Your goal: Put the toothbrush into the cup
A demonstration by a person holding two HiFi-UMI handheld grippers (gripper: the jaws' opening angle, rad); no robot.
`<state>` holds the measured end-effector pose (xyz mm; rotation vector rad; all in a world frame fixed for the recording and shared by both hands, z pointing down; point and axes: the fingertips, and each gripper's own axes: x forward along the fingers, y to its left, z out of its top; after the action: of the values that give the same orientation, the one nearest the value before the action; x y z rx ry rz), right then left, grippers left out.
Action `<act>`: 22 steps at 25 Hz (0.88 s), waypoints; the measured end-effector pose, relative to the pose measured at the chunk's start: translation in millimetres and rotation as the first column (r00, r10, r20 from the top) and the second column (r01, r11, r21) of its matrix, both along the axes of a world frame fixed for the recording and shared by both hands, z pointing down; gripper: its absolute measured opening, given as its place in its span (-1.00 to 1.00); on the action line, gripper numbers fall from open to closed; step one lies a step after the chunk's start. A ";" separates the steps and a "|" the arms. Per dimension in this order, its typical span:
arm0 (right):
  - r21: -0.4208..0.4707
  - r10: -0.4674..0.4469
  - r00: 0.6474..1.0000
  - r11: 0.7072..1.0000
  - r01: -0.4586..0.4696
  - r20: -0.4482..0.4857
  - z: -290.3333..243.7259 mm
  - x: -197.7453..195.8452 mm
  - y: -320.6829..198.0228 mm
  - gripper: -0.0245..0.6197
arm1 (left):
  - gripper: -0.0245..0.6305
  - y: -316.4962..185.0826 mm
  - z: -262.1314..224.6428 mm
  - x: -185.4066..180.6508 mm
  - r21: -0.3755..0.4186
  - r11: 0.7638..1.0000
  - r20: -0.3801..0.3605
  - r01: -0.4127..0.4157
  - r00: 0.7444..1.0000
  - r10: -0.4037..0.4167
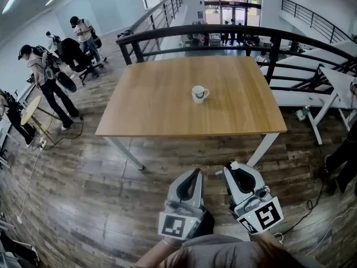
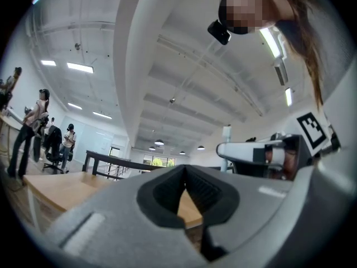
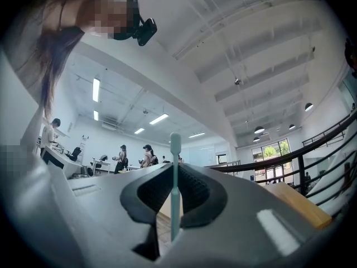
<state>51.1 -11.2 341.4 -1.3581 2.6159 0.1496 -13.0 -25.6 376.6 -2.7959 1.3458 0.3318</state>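
Note the right gripper [image 3: 174,175] clamped on the thin stem of the toothbrush [image 3: 175,149], held upright between the jaws with a rounded end standing above them; note the left gripper [image 2: 186,172] closed, jaws together on nothing. Locate the cup [image 1: 199,94] upright near the middle of the table [image 1: 145,110], well apart from both grippers, held short of the near edge. Expect pivoting or slipping of the slim stem in the grip during the reach; hold clamping pressure steady. Avoid striking the rim with the brush end or a jaw: judged small and light, likely to tip or slide on the smooth wood with nothing bracing it. Tilt the brush end downward before release, or risk a drop beside the cup. Treat the tabletop as level, pale wood on white legs. Watch for cables [image 1: 309,208] on the plank floor [image 1: 100,194], the dark railing [image 1: 223,35] beyond the table, and people [image 1: 44,77] standing at the left. Count on bright, even ceiling lighting.
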 end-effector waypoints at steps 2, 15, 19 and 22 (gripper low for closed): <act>-0.003 0.006 1.000 1.000 -0.006 0.004 -0.6 -3.3 -22.4 -0.84 | -0.94 -23.3 -1.1 -1.7 0.000 1.000 0.006 -0.008 1.000 0.008; -0.020 0.074 0.997 0.997 -0.074 0.003 -7.6 -4.7 -152.6 -0.84 | -0.94 -153.3 -8.2 2.5 -0.017 0.996 0.005 -0.089 0.996 0.089; -0.018 0.088 0.996 0.996 -0.088 0.004 -10.2 -6.2 -185.3 -0.84 | -0.94 -184.0 -4.7 4.1 -0.034 0.993 0.008 -0.114 0.993 0.114; -0.034 0.080 0.997 0.996 -0.080 0.005 -6.4 -9.1 -199.8 -0.84 | -0.94 -201.1 -4.6 5.7 -0.038 0.992 0.001 -0.120 0.993 0.120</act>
<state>42.0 -211.0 335.0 -1.4731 2.5706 0.1131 -7.3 -226.8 372.0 -2.9146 1.1983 0.3080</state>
